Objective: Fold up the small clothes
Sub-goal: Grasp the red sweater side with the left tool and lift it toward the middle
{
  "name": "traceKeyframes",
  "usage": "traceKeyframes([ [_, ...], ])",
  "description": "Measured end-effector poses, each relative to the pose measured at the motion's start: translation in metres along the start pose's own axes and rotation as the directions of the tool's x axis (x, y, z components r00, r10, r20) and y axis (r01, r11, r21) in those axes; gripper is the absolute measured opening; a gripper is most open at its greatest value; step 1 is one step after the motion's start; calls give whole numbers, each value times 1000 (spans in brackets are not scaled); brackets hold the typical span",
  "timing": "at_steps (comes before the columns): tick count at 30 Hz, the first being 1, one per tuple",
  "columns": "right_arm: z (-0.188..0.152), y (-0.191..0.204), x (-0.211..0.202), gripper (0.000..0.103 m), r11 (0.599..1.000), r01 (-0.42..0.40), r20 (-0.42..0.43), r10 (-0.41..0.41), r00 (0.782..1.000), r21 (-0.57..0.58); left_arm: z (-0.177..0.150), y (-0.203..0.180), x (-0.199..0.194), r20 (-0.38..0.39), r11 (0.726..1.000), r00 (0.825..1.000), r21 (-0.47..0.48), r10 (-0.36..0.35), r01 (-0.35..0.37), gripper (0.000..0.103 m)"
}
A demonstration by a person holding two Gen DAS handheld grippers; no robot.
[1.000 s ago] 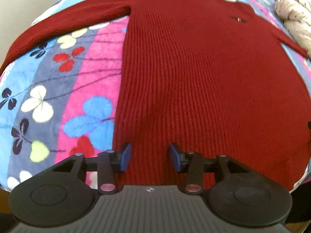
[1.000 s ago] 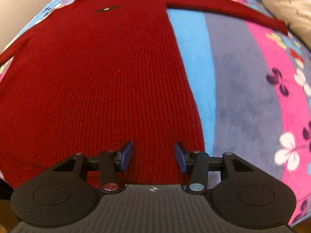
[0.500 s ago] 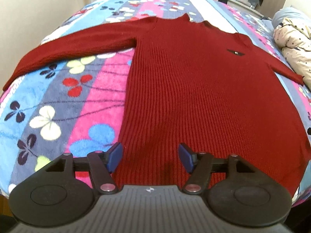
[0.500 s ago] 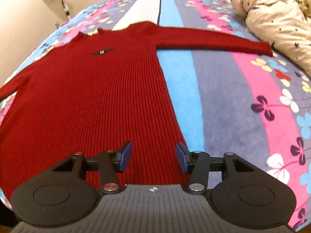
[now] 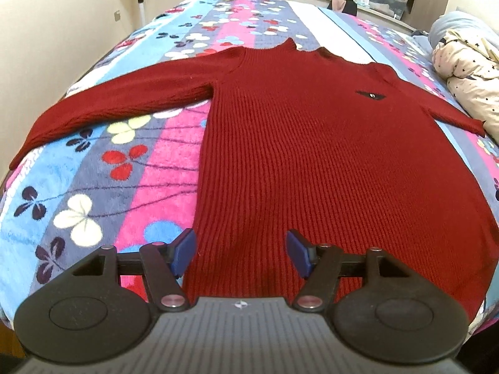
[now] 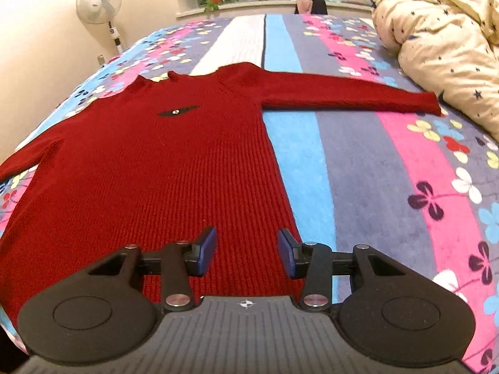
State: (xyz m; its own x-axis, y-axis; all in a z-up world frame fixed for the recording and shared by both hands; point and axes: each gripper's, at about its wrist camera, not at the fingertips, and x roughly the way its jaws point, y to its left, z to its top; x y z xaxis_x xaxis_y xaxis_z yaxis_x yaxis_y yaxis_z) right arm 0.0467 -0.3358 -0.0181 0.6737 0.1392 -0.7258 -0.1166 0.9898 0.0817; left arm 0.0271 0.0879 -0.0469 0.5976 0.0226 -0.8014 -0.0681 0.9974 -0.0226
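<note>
I'm seeing the dark red ribbed knit sweater (image 5: 312, 155) lying flat, face up, sleeves spread on the striped floral fleece blanket (image 5: 93, 187), ready for a first fold. I'm hovering the left gripper (image 5: 240, 252) with jaws apart and empty near the hem; the right gripper (image 6: 246, 251) is closing, nothing pinched. The cream star-print duvet (image 6: 436, 46) is crowding the far sleeve cuff.

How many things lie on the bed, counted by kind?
Dark red ribbed knit sweater: 1
Cream quilt with dark stars, bunched up: 1
Pale blue pillow: 1
Total: 3
</note>
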Motion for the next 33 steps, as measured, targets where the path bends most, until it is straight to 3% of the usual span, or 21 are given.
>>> traceKeyframes([
  [7, 6, 5, -3, 46, 1000, -8, 33, 7, 999, 13, 22, 6, -16, 119, 999, 992, -4, 43, -43, 69],
  [16, 14, 8, -1, 46, 999, 1, 78, -5, 997, 48, 109, 53, -9, 249, 994, 963, -50, 106, -96, 69],
  [20, 18, 14, 2, 46, 999, 5, 87, -9, 996, 51, 136, 90, 24, 237, 986, 963, -141, 125, -93, 69],
  [23, 21, 20, 5, 46, 999, 6, 93, -11, 996, 50, 134, 120, 56, 219, 969, 961, -212, 170, -123, 69],
  [26, 24, 25, 11, 47, 999, 17, 95, -21, 995, 39, 136, 143, 78, 137, 953, 971, -259, 197, -156, 69],
  [28, 26, 29, 15, 47, 999, 22, 96, -24, 995, 31, 140, 161, 86, 148, 943, 968, -296, 203, -152, 72],
  [29, 27, 30, 17, 47, 999, 24, 98, -26, 995, 27, 141, 166, 89, 140, 937, 965, -306, 220, -169, 76],
  [33, 32, 37, 24, 47, 999, 25, 99, -28, 995, 29, 142, 201, 108, 90, 898, 967, -400, 239, -185, 77],
])
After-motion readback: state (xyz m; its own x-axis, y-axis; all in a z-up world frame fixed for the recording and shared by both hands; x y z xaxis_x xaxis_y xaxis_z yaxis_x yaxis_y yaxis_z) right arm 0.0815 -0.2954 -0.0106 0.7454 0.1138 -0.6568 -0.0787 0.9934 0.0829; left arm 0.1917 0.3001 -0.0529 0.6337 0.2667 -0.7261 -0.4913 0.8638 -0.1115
